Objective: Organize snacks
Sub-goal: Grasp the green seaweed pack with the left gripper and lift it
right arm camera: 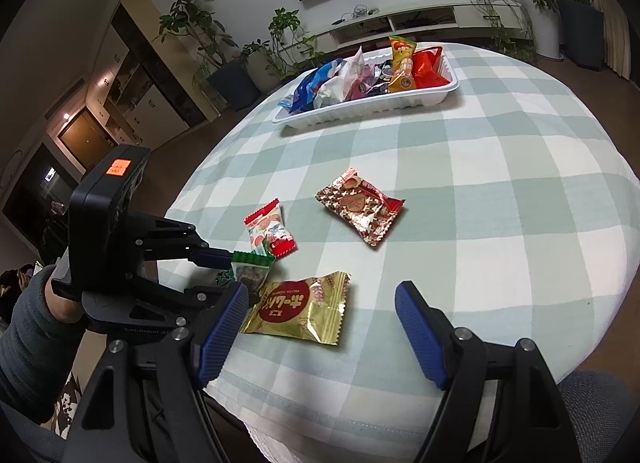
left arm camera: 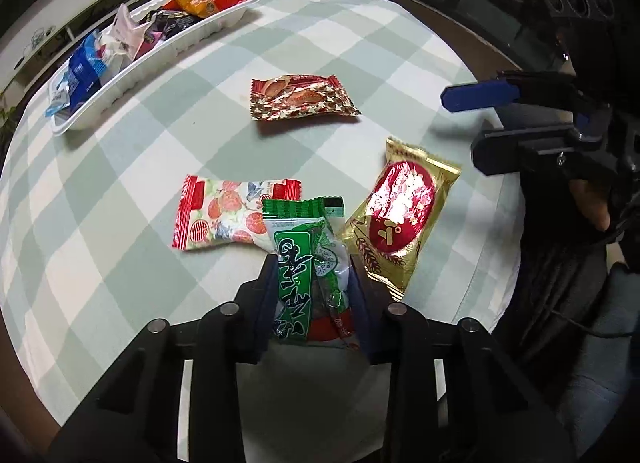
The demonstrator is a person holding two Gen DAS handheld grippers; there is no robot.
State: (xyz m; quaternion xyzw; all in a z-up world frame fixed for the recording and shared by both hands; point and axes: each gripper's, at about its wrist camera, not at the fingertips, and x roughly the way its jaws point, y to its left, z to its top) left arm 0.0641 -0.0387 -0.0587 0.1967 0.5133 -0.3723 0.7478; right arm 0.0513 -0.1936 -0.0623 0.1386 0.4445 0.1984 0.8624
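Note:
My left gripper (left arm camera: 312, 263) is shut on a green snack packet (left arm camera: 308, 259), its pads pressing both sides; the same packet (right arm camera: 252, 267) shows in the right wrist view. Beside it on the checked cloth lie a lychee-print packet (left arm camera: 228, 215), a gold packet with a red oval (left arm camera: 400, 215) and, farther off, a red-brown starred packet (left arm camera: 302, 99). My right gripper (right arm camera: 322, 289) stands open just above the near end of the gold packet (right arm camera: 300, 307), holding nothing. A white tray (left arm camera: 132, 71) with several snacks sits at the far left.
The round table's green-and-white cloth (right arm camera: 480, 203) drops off at the near edge by the right gripper. The tray (right arm camera: 360, 113) lies near the far rim. Potted plants and a low white cabinet stand beyond the table. A sleeved hand (right arm camera: 36, 311) holds the left gripper.

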